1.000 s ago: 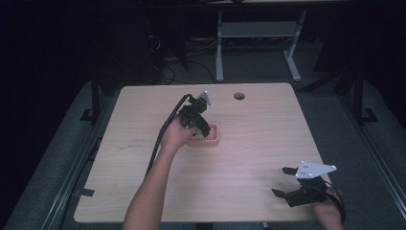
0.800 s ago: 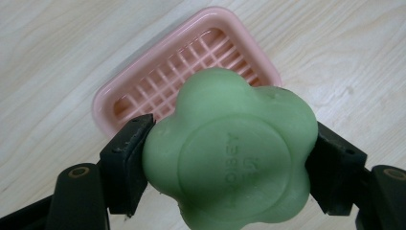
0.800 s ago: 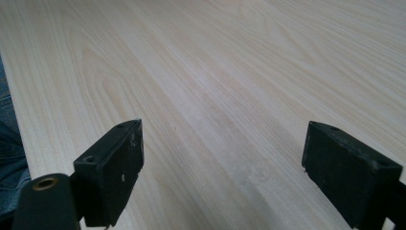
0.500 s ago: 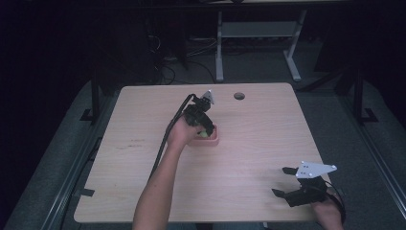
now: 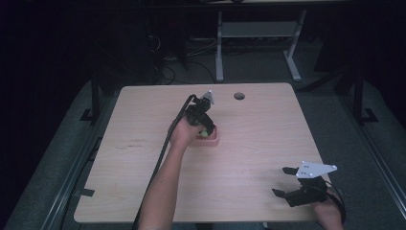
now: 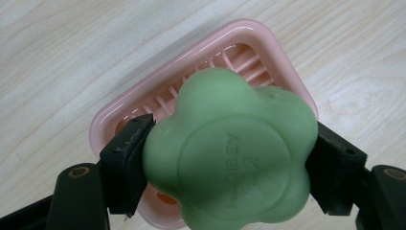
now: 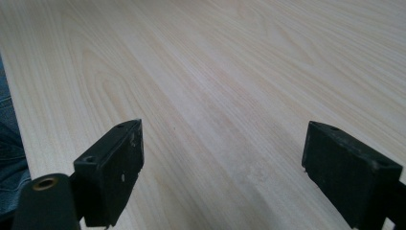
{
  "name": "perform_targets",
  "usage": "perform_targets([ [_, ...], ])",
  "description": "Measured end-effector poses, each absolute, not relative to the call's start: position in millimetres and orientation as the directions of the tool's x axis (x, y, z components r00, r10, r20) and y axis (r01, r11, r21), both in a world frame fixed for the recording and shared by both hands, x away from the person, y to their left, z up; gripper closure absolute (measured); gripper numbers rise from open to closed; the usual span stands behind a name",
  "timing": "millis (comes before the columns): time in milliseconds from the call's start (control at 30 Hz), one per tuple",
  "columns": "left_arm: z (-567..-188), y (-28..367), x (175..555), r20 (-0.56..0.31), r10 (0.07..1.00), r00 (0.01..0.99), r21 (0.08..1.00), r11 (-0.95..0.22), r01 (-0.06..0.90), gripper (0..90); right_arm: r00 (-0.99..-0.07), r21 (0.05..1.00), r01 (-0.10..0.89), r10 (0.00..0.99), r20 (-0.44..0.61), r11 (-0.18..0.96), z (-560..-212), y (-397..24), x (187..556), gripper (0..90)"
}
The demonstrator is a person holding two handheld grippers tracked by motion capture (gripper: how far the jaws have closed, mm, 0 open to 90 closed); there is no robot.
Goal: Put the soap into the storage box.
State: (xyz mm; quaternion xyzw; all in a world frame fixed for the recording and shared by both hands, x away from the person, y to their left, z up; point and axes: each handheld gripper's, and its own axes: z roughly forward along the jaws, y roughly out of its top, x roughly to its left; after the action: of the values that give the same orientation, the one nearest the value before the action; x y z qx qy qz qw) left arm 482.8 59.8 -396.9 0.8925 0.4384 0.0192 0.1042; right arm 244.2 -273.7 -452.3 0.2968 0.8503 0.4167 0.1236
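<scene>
The left hand-held gripper (image 6: pixel 230 167) clamped a green flower-shaped soap bar (image 6: pixel 230 153) between its jaws, holding it right over the pink slatted soap dish (image 6: pixel 143 108) near the middle of the tabletop (image 5: pixel 263 134); whether the soap touched the slats could not be told. The dish held nothing else that could be seen. The right hand-held gripper (image 7: pixel 222 172) rested near the tabletop's near right corner, jaws wide apart and empty, well apart from the dish.

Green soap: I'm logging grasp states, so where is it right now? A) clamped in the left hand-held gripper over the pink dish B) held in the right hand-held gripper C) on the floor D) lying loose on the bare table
A: the left hand-held gripper has both jaws pressed against the green soap above the pink dish; the right hand-held gripper is open over bare table.
</scene>
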Motion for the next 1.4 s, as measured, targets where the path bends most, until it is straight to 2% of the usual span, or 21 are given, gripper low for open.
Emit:
perform_targets([
  [1400, -420.5, 49.7, 488.1, -0.038, 0.822, 0.569, 0.166, -0.556, 0.814, 26.5, -0.795, 0.781, 0.399, 0.605, 0.034, 0.481, -451.8, -273.5, 243.5, 13.8],
])
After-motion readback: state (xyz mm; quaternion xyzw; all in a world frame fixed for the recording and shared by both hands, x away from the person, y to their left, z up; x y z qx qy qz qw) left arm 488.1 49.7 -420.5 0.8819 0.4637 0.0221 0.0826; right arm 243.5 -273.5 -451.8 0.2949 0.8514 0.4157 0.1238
